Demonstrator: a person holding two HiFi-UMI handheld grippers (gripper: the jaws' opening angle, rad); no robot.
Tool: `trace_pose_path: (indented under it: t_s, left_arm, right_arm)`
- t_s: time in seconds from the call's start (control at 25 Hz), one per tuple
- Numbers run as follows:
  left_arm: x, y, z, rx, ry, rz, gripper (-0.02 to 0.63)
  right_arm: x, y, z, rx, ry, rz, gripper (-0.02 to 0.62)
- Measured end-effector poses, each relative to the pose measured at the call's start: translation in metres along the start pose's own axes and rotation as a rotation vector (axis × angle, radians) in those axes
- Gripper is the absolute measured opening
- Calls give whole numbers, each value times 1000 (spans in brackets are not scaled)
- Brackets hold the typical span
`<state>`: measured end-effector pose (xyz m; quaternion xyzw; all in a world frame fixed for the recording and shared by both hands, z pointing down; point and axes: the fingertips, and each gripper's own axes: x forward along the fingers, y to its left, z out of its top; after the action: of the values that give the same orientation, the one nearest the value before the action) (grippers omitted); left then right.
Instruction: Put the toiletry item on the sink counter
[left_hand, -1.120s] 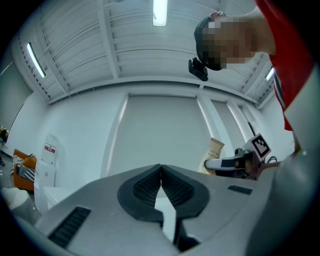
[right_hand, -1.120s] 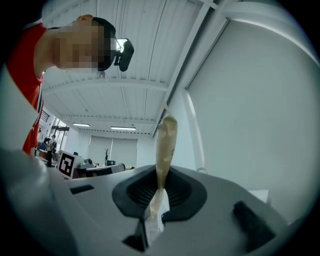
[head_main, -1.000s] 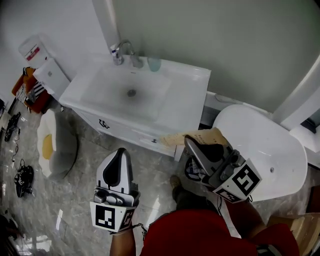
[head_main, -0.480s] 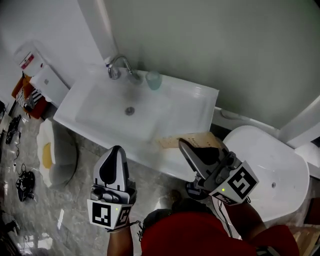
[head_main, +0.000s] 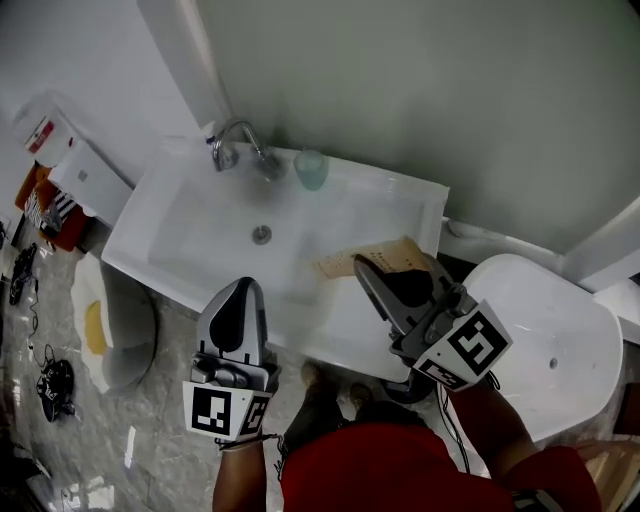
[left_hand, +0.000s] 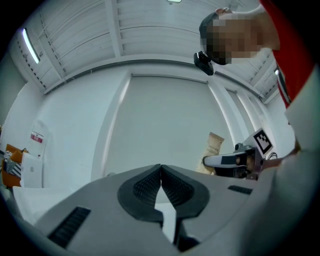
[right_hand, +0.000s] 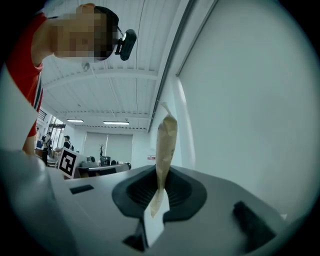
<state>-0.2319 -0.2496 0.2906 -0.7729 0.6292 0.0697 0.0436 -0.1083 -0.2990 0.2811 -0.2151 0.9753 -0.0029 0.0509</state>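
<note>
The toiletry item is a flat tan paper packet (head_main: 384, 256). My right gripper (head_main: 362, 268) is shut on its edge and holds it just above the right part of the white sink counter (head_main: 400, 205). In the right gripper view the packet (right_hand: 166, 142) stands up edge-on from between the pads. My left gripper (head_main: 243, 290) hangs over the counter's front edge, shut with nothing in it; its pads (left_hand: 150, 184) meet. In the left gripper view the packet (left_hand: 214, 149) shows off to the right.
A chrome faucet (head_main: 236, 146) and a pale green cup (head_main: 311, 169) stand at the back of the basin, with the drain (head_main: 262, 234) in its middle. A white toilet (head_main: 545, 330) is to the right. A white and yellow stool (head_main: 112, 330) stands on the floor at left.
Both grippers have come forward over the sink. The packet, which hung in front of the cabinet, is now above the counter's right side. Both grippers stay shut.
</note>
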Motion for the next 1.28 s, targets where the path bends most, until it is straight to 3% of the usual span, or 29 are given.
trace_pose_path:
  t_s: [0.28,0.48,0.88,1.28]
  left_arm:
    - [56,40,-15,19,-1,-149,17]
    - [88,67,-30,10,10,-204,17]
    - [149,96,-63,14,46,-210,17]
    - [208,106,-108,9,93,-208,17]
  right_arm:
    - [60,-28,-23,10,47,-126,43]
    - [93,-60,-35,-10,70,-230,43]
    - [151,-147,-43,-6,97,-335,43]
    - [209,-211,-105,-16,192,-360,43]
